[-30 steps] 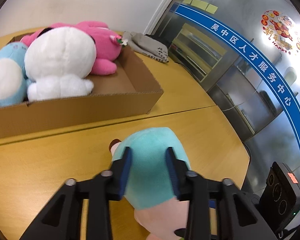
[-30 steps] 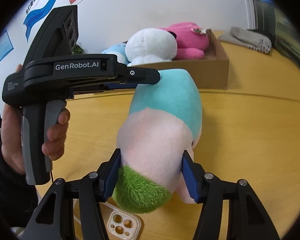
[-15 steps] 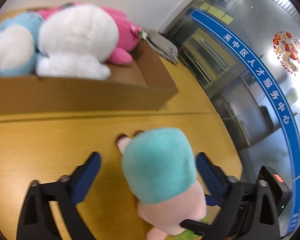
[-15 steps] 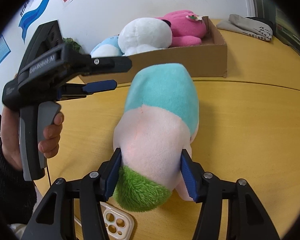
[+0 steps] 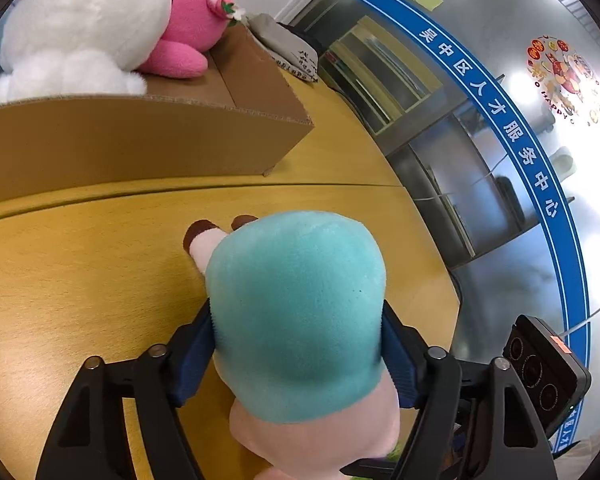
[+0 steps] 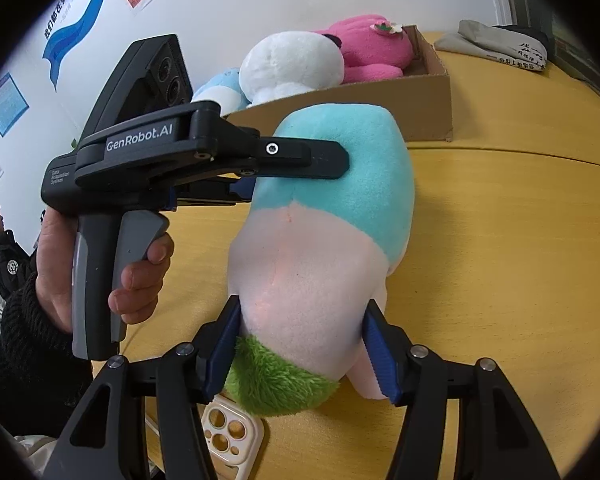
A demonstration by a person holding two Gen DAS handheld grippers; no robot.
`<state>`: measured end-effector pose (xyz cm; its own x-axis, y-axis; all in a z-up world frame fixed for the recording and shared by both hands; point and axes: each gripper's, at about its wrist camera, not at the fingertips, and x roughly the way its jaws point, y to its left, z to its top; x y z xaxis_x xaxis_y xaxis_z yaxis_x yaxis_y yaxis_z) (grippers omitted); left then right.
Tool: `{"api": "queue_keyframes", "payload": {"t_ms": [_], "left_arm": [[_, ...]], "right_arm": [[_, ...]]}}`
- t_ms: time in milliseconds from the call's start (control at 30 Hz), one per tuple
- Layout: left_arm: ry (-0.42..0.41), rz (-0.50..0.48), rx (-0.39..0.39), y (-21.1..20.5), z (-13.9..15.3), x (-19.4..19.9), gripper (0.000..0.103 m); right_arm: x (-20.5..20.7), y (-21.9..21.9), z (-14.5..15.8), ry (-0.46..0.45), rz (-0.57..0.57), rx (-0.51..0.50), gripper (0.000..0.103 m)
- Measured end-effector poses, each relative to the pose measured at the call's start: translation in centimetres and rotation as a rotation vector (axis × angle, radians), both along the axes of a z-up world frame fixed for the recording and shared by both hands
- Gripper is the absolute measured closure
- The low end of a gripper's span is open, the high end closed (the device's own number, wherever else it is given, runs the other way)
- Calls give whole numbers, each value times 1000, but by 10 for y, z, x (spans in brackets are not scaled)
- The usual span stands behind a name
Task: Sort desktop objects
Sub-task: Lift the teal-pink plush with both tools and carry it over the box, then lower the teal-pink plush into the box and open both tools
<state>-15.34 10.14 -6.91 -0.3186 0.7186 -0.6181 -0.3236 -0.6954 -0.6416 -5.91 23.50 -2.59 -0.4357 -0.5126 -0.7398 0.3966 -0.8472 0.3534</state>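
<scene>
Plush toy [image 5: 300, 320] lies on the counter [image 5: 80, 280] before the cardboard box [image 5: 140, 140], its teal end clamped by the left gripper [image 5: 296, 344], while the right gripper [image 6: 300, 356] clamps its pink part [image 6: 304, 280].

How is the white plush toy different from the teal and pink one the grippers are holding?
The white plush toy lies in the cardboard box; the teal and pink plush toy is outside it, over the wooden table. The first is ungripped; the second is clamped by both the left gripper and right gripper. Both are soft toys.
</scene>
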Motion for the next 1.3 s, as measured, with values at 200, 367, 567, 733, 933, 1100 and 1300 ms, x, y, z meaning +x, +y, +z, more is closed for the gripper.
{"api": "queue_keyframes", "payload": {"t_ms": [200,367,567,733,933,1100,1300], "left_arm": [[99,34,-19,-8,42,1,25],[221,35,-24,-13,103,-33,25],[310,38,-36,-23,154,-123,25],[256,72,-39,-30,145,-210,25],[80,84,-72,-23,75,-267,25],[92,38,-158,-1,57,-259,24],[139,5,-314,18,49,-251,21]], "right_arm": [[-2,-2,24,79,0,-12,48],[-26,-4,70,200,9,-19,48],[-103,-9,120,320,24,-3,48],[-186,-15,127,339,40,23,48],[-260,-15,71,153,71,37,48],[-264,-14,39,23,80,72,48],[-266,-19,21,-73,77,124,47]]}}
